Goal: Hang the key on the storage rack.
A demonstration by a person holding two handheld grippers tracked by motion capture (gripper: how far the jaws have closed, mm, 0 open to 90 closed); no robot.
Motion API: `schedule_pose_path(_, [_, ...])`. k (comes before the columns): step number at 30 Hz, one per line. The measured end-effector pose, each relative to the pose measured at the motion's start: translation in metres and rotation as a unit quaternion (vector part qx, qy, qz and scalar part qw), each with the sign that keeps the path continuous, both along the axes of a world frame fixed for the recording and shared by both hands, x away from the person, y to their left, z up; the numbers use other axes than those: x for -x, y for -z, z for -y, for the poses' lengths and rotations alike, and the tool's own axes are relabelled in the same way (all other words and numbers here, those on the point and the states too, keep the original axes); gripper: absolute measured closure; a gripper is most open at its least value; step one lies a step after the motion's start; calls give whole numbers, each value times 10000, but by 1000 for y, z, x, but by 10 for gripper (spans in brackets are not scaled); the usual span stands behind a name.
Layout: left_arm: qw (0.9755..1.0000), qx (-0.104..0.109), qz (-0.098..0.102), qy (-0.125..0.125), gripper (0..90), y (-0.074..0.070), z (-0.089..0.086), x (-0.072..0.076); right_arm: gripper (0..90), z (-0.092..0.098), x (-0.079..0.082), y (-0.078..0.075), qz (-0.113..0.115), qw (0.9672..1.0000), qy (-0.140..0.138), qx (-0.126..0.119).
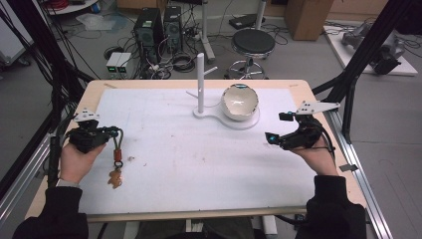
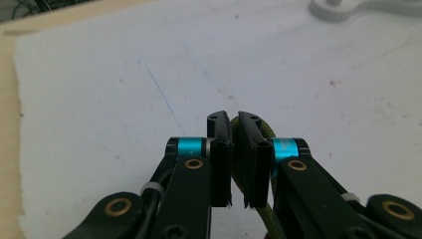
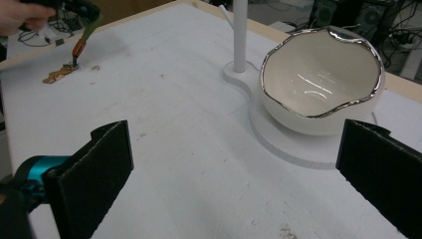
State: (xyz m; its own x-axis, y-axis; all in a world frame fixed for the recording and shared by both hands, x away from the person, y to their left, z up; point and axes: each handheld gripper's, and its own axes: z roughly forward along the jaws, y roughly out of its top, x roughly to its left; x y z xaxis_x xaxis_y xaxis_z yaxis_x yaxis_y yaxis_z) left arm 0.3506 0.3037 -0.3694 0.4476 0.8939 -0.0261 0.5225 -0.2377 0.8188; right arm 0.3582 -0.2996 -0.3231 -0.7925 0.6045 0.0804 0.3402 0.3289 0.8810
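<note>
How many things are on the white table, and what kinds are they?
Bowl, white with a shiny rim: 1
White stand with a post and flat base: 1
Keychain on a green cord, held by the left gripper: 1
Total: 3

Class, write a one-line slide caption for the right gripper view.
Open right gripper faces a silver-rimmed white ceramic bowl on its white stand base.

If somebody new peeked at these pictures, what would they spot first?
Probably the shiny white bowl with its wavy silver rim, sitting on a white stand beside a tall post at the far middle of the table. Next, the left gripper at the left edge, pinching a green cord with a small brown charm dangling onto the mat.
</note>
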Motion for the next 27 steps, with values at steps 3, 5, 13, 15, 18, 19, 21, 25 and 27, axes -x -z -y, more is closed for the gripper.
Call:
schedule_pose_path(3, [9997,117,209,55,838,-15,-1,6,7,1,1,-2,51,9999,52,-88])
schedule_pose_path(5, [9994,142,284,119,839,-24,-1,10,7,2,1,-2,51,9999,86,-127])
schedule_pose_path(13, [9984,181,409,346,840,-50,-6,20,7,5,2,-5,56,9993,177,-311])
schedule_pose_path(15, [9981,191,453,358,840,-55,-6,22,7,5,2,-5,79,9994,167,-299])
schedule_pose_path(18, [9976,177,518,413,840,-62,-4,23,7,2,0,-3,23,9995,157,-258])
schedule_pose_path(19, [9975,185,529,429,840,-64,-3,23,7,2,0,-3,23,9995,157,-258])
schedule_pose_path(21, [9972,183,560,463,840,-68,2,22,7,1,0,-3,36,9997,124,-208])
schedule_pose_path(25, [9970,227,551,491,840,-74,16,20,7,-1,0,-3,28,9997,99,-225])
schedule_pose_path(27, [9964,224,560,589,840,-77,25,19,7,-1,0,-3,51,9997,98,-229])
